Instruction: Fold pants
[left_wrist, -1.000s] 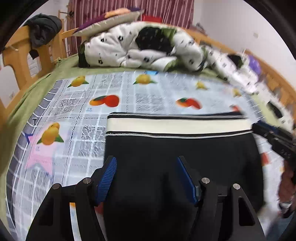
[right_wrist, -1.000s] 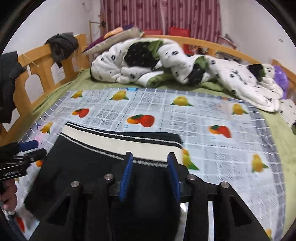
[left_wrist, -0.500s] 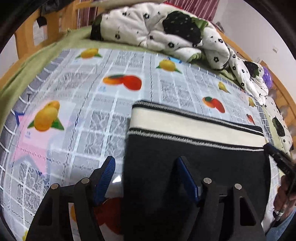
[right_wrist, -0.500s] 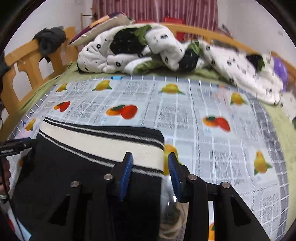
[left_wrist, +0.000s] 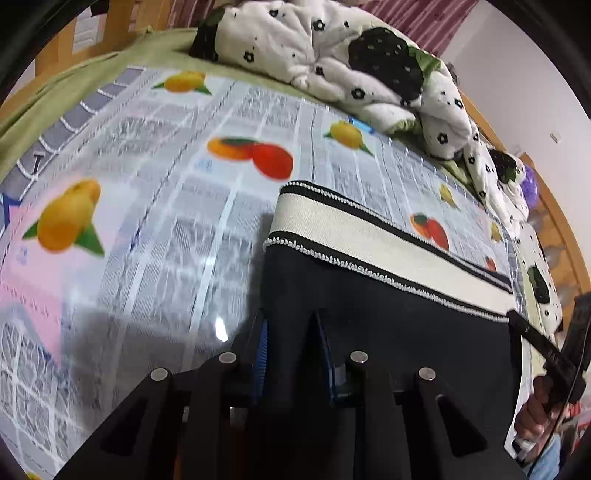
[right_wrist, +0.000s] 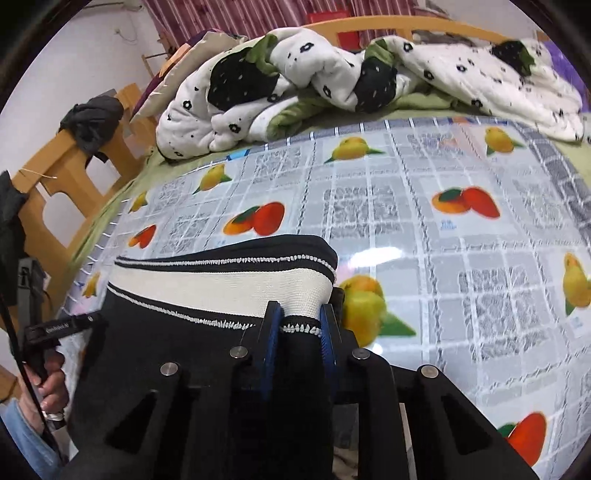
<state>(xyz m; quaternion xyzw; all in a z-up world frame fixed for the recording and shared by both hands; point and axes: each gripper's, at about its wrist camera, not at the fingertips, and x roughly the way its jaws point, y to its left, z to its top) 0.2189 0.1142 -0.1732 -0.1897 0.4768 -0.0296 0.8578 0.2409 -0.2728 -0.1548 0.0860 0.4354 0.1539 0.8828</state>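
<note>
Black pants (left_wrist: 388, 325) with a cream waistband (left_wrist: 354, 229) edged in black and white trim lie on a fruit-print mat (left_wrist: 147, 221) on a bed. My left gripper (left_wrist: 293, 332) is shut on the pants' left edge, just below the waistband. My right gripper (right_wrist: 299, 325) is shut on the pants (right_wrist: 166, 354) at the right edge, where the waistband (right_wrist: 221, 288) meets the black cloth. Each gripper shows at the side of the other's view, held by a hand.
A crumpled white quilt with black flowers (right_wrist: 332, 74) lies along the back of the bed. A wooden bed rail (right_wrist: 62, 173) with dark clothes hung on it stands at the left. The green sheet (left_wrist: 74, 81) borders the mat.
Both grippers dropped toward the pants and closed on them, the left at the left edge, the right at the right edge by the waistband. Both were open earlier.
</note>
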